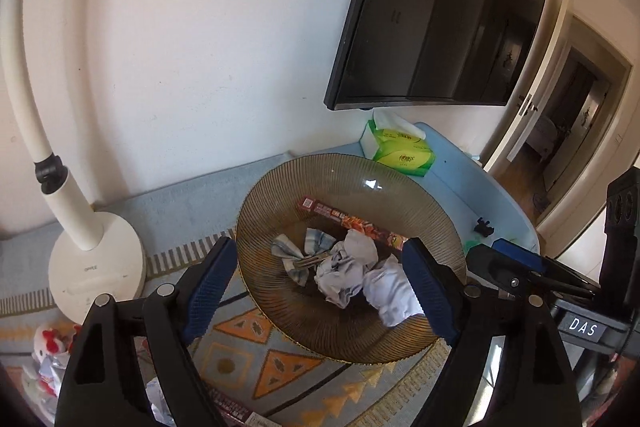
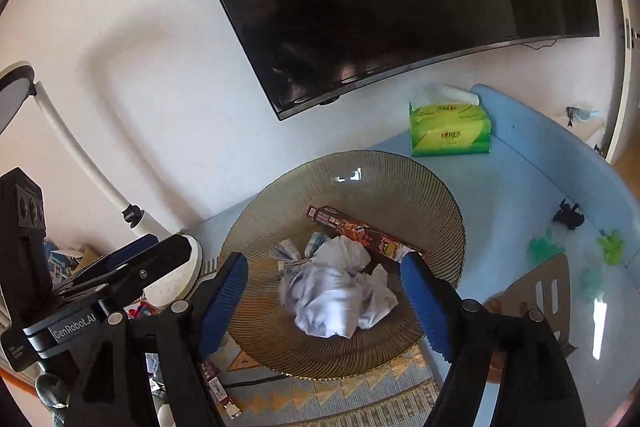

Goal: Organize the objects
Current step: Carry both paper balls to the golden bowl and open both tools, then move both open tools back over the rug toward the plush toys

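The ribbed, amber-tinted glass bowl (image 1: 352,255) sits on the patterned woven rug (image 1: 256,359) and serves as the collection point – its shallow, wide dish shape keeps loose items together. Inside lie a crumpled white cloth (image 1: 360,279), a blue-and-white checked fabric bow (image 1: 300,251) and a long, flat printed cardboard packet (image 1: 352,223), the last resting against the far slope of the bowl.

The left gripper (image 1: 328,291) hangs above the bowl's near rim, fingers spread wide, nothing between the blue ridged pads (image 1: 212,287). The right gripper (image 2: 324,303) hovers likewise, jaws wide and empty; the cloth is seen between its pads but lies below them, in the bowl. Judged from this, both are positioned clear of the contents, free for the next pick.

Soft items will deform under a grip – the packet is rigid. Near the bowl remain a green plastic tissue pack (image 2: 450,127) on the pale blue mat (image 2: 520,167) and a perforated metal spatula (image 2: 540,291).
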A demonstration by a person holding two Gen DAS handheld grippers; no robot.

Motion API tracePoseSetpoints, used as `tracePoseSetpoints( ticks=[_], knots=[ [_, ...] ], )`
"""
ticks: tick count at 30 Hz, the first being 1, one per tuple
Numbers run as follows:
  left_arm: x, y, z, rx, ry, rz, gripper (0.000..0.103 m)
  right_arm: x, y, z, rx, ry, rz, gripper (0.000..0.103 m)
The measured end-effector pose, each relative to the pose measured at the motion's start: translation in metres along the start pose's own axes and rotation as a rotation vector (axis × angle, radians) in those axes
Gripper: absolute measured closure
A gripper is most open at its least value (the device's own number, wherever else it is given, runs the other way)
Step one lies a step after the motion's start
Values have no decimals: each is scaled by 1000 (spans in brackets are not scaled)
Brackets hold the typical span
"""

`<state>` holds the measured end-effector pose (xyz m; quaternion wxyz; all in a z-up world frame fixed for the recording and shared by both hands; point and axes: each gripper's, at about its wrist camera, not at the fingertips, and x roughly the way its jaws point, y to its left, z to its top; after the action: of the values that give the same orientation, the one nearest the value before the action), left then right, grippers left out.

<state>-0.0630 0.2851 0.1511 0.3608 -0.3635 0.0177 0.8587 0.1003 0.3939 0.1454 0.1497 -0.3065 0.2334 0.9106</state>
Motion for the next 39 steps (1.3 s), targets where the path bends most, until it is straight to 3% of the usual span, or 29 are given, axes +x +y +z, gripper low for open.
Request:
tracePoseSetpoints(
  ticks=[4, 8, 11, 13, 15, 19, 22, 24, 30, 33, 39],
  knots=[
    [-51, 14, -7, 9, -70, 34, 20, -21, -1, -7, 4, -25, -14, 25],
    [-122, 25, -20, 42, -174, 45, 20, -43, 16, -11, -14, -47, 25, 23],
    [-181, 39, -38, 53, -257, 113, 17, -60, 40, -19, -61, -77, 72, 11],
    [-215, 55, -57, 35, -318, 175, 2, -64, 60, -32, -103, -82, 109, 6],
    [-241, 75, -83, -7, -369, 256, 0, -61, 78, -52, -141, -72, 135, 4],
    [-252, 131, -139, -112, -299, 396, 0, -25, 94, -102, -140, 22, 128, 3],
    [-236, 179, -181, -194, -199, 555, 1, 12, 96, -135, -117, 119, 122, 3],
    [-219, 207, -207, -237, -129, 611, 1, 27, 101, -151, -145, 131, 87, 3],
    [-175, 247, -254, -303, 11, 673, 1, 43, 121, -183, -309, 88, 34, 3],
    [-175, 243, -254, -286, 2, 688, 1, 39, 126, -187, -342, 59, 32, 3],
    [-156, 242, -255, -263, 94, 761, 1, 54, 125, -185, -337, 111, 13, 3]
  ],
)
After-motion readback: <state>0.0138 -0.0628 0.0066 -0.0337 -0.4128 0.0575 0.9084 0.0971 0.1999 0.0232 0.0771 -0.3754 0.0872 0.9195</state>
